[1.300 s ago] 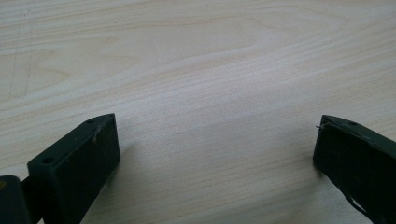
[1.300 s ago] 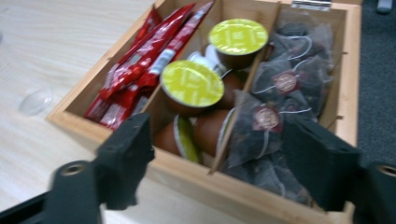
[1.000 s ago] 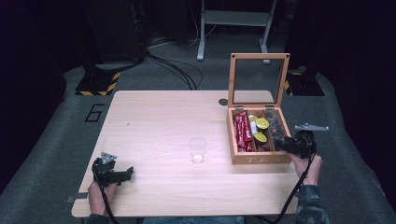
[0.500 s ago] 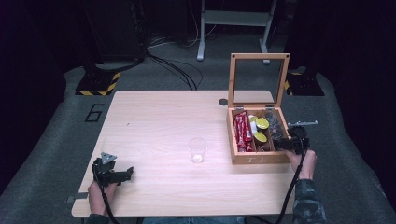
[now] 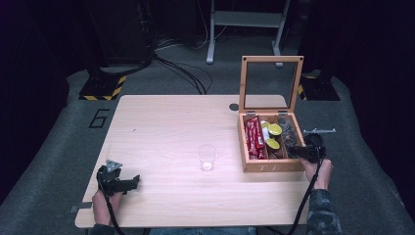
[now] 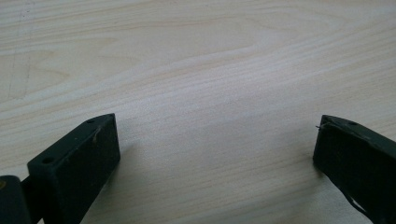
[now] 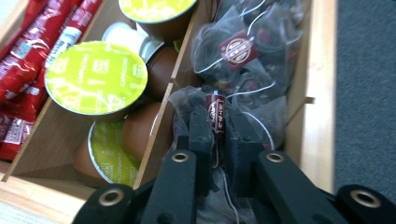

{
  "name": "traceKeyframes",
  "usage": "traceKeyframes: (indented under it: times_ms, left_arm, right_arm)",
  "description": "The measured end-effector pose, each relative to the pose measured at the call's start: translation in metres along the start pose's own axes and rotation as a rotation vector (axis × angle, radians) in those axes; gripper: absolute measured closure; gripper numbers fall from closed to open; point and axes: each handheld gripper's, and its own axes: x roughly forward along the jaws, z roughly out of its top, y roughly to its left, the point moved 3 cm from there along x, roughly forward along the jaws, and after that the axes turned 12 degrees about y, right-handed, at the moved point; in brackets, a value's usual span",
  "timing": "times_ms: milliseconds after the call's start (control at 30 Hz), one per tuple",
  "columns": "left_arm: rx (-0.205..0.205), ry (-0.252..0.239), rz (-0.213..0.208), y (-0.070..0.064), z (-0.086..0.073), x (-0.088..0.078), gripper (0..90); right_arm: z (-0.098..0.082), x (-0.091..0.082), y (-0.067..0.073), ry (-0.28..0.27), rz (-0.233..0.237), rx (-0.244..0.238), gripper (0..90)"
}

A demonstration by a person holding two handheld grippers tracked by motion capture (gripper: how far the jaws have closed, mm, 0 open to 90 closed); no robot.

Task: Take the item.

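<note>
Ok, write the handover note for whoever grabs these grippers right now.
Right hand-held gripper: jaws have just been closing, now pinched on a tea bag in the right compartment of the open wooden box.
Left hand-held gripper: open, idle over bare table.
Clear cup stands empty mid-table, left of the box.
Done: bag gripped.
Left: lift it out; probably into the cup.

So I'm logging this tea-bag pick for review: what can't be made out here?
- Right gripper, right gripper view: its jaws cover the gripped tea bag lower down.
- High view: the box contents are too small to read.
- Cup, high view: too small to tell whether anything is inside.
</note>
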Motion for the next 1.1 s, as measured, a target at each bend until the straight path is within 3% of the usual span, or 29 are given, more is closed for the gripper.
traceKeyframes:
  times_ms: [233, 400, 767, 1100]
  left_arm:
    - [0.002, 0.004, 0.0, 0.0, 0.0, 0.0, 0.4]
    - [0.002, 0.004, 0.001, 0.0, 0.0, 0.0, 0.4]
    - [0.0, 0.0, 0.0, 0.0, 0.0, 0.0, 0.4]
    - [0.0, 0.0, 0.0, 0.0, 0.0, 0.0, 0.5]
  right_arm:
    - [0.002, -0.023, 0.003, -0.076, -0.003, -0.018, 84.1]
    - [0.003, -0.035, 0.006, -0.102, -0.005, -0.028, 84.7]
    - [0.002, -0.035, 0.009, -0.11, -0.008, -0.037, 85.3]
    - [0.002, -0.046, 0.018, -0.14, 0.004, -0.05, 85.6]
